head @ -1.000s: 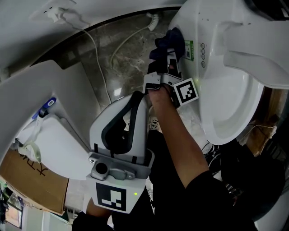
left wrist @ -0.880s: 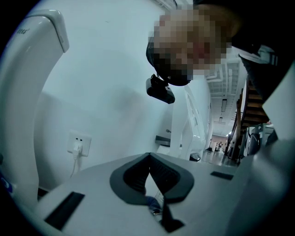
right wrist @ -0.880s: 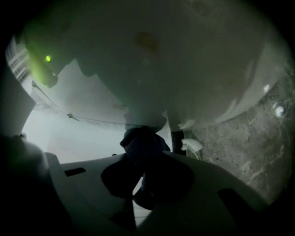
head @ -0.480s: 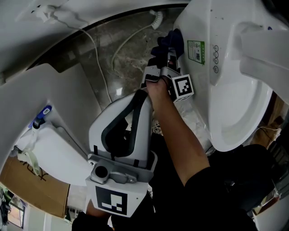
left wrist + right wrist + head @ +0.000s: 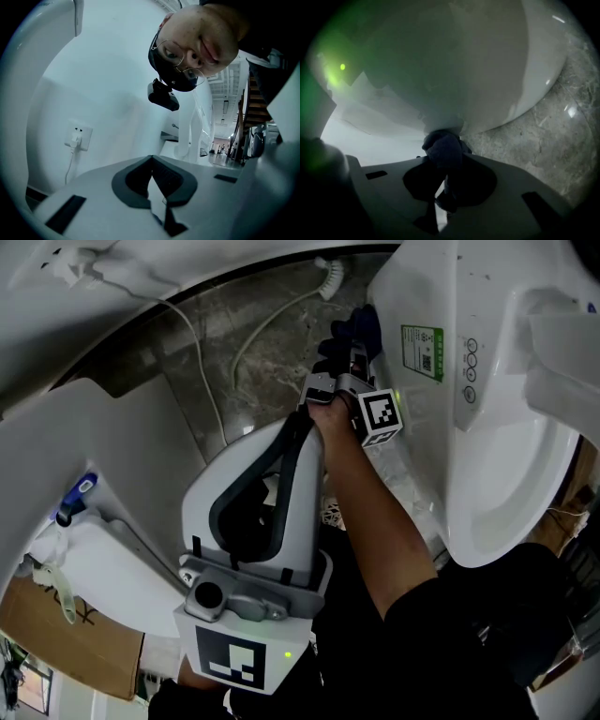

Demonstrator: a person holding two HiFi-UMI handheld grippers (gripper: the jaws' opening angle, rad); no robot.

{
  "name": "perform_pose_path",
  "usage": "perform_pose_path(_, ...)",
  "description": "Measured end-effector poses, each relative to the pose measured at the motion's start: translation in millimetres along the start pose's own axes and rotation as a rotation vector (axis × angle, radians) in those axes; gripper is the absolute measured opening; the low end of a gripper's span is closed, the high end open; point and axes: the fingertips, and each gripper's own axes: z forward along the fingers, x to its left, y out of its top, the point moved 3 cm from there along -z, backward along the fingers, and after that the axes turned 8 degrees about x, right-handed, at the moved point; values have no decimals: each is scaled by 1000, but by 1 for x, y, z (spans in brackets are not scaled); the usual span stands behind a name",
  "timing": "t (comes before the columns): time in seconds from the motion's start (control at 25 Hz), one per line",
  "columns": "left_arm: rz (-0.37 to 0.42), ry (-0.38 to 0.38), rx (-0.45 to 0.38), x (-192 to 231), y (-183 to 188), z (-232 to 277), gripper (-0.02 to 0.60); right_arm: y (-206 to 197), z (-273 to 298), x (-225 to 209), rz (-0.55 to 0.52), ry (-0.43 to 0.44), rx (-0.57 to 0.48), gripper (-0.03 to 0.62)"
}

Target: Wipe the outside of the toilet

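The white toilet (image 5: pixel 497 427) fills the right of the head view, its outer side facing the floor gap. My right gripper (image 5: pixel 349 357) is shut on a dark blue cloth (image 5: pixel 354 332), which is pressed against the toilet's outer wall left of a green label (image 5: pixel 422 352). In the right gripper view the bunched cloth (image 5: pixel 443 147) touches the curved toilet (image 5: pixel 454 61) just beyond my right gripper (image 5: pixel 443 187). My left gripper (image 5: pixel 298 432) is held close to the body and points upward. In its own view the left gripper (image 5: pixel 152 161) is shut with nothing in it.
A white cable (image 5: pixel 202 362) and a hose end (image 5: pixel 328 277) lie on the grey marbled floor (image 5: pixel 272 352). A white fixture with a blue-tipped item (image 5: pixel 75 498) and a cardboard box (image 5: pixel 66 643) sit at the left. A wall socket (image 5: pixel 77 138) shows in the left gripper view.
The cloth in my right gripper has slid a little along the toilet's side, away from the green label. The head view has shifted slightly. The left gripper has stayed put.
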Motion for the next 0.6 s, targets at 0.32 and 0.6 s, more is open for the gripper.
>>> perform_pose_path(0.32,13,-3,-19,0,1,12,11,9,1,-38,-31,-115,14,57)
perform_pose_path(0.6,9,14,-24,-1,7,6,11,2,-8,-37,-25,-138,22,55)
